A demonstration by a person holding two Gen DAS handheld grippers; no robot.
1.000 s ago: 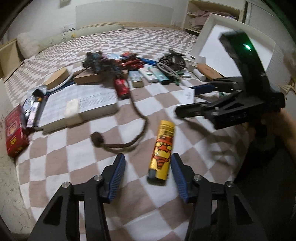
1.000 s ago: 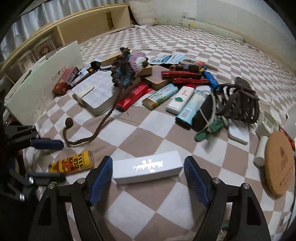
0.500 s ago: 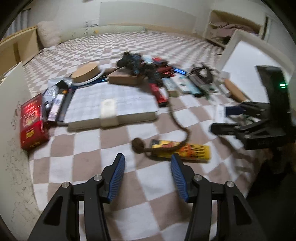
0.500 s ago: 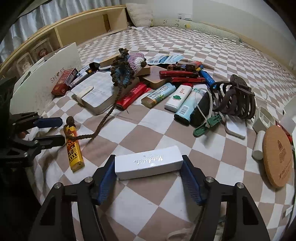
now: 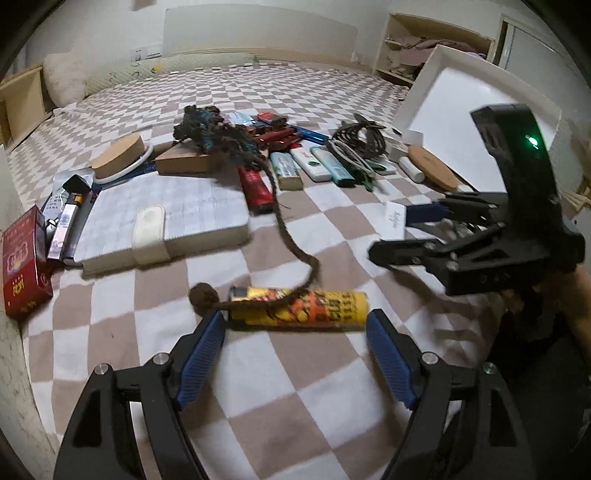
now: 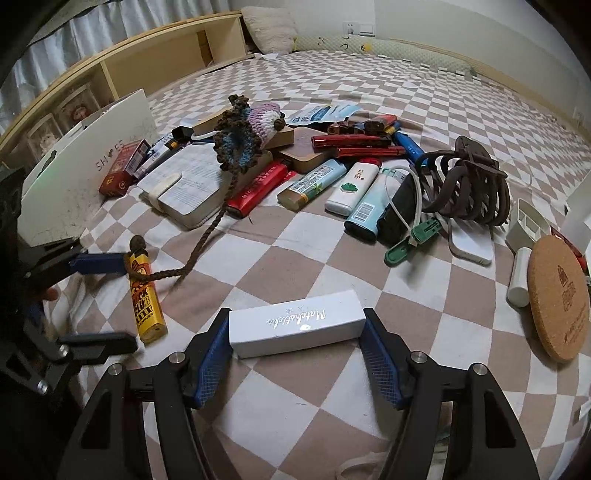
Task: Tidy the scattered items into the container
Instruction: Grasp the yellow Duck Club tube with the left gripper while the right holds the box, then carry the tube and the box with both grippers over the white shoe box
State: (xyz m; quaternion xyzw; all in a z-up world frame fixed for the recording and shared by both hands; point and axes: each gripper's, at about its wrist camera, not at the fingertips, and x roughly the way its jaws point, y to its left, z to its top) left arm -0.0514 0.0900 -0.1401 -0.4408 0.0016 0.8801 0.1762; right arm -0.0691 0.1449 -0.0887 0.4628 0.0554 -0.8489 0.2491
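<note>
Big bed (image 5: 295, 85) with brown and white checked cover fills room. White wall (image 6: 461, 26) behind, with socket (image 6: 357, 27) on it. Fluffy white pillow (image 6: 269, 27) at far end. Long wooden shelf (image 6: 155, 62) runs beside bed. Curtain (image 6: 92, 22) hangs above shelf. Light is dim.

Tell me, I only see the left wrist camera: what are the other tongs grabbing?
Observer: The right tongs are closed on a white box, one pad on each short end.
Operator: Is anything on the box?
Observer: Thin silvery cursive writing runs along its top. I cannot read it for sure.
Operator: What does the yellow lighter say? It's all blurry here.
Observer: The yellow lighter shows the word "CLUB" in big black letters.
</note>
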